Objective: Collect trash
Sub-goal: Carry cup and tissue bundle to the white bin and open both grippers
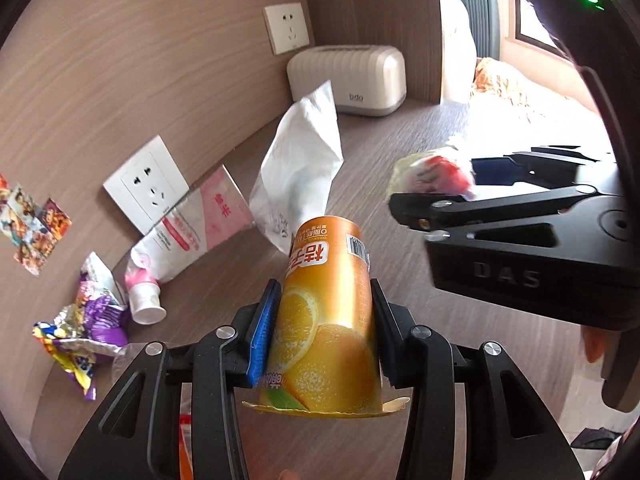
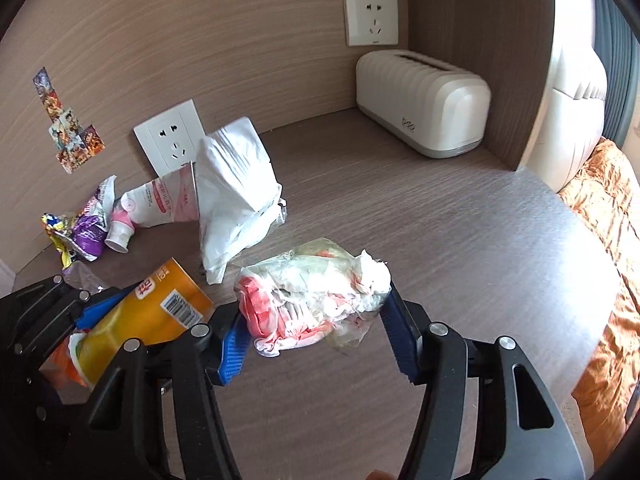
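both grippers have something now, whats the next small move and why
Probably lift both straight up off the desk. The left gripper pinches the orange cup and the right gripper clamps the crumpled wrapper bundle; no bin shows in either view.

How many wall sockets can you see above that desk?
2. One socket sits high on the wall above the cream toaster-shaped box. The other socket is lower down, behind the white bag. Others may lie outside the views.
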`<state>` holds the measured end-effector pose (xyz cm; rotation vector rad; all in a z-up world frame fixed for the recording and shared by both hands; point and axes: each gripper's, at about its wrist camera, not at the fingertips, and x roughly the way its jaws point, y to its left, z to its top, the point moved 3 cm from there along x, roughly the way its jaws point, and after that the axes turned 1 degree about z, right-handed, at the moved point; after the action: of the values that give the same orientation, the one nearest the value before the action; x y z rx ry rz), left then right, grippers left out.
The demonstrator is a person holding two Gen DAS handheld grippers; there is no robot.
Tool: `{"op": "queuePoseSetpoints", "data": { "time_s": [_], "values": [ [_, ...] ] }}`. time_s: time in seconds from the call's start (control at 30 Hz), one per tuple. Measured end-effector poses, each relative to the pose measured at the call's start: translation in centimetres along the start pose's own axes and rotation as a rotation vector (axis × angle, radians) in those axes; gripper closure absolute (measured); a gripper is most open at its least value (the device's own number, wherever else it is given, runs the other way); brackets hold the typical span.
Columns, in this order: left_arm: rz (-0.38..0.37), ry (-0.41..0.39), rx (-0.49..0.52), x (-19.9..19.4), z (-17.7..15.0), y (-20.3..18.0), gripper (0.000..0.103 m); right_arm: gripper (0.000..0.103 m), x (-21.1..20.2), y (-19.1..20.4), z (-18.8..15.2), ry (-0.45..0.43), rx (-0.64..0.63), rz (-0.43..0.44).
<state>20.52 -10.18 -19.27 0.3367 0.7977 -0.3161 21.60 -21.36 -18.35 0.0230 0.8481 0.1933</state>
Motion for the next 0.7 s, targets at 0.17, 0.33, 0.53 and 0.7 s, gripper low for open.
{"op": "queuePoseSetpoints", "data": {
  "time_s": [0.17, 0.33, 0.53, 0.7],
  "values": [
    [-0.003, -0.027, 0.003, -1.7, 0.6, -1.3, 0.060, 0.043, -2.6, -1.6, -0.8, -0.028, 0.025, -0.010],
    [-0.025, -0.032, 0.006, -3.3, 0.7, -3.8, 0.060, 0.043, -5.5, -3.4, -2.5, -0.039, 0.058, -0.013],
    [-0.091, -0.016, -0.021, -4.5, 0.4, -7.6, 0.060, 0.043, -9.0, -5.6, -4.8, -0.049, 0.086, -0.046],
    [-0.146, -0.007, -0.016, -5.2, 0.3, -10.9, 0.060, 0.043, -11.6, -7.9, -7.3, -0.056, 0.117, -0.074]
  ]
}}
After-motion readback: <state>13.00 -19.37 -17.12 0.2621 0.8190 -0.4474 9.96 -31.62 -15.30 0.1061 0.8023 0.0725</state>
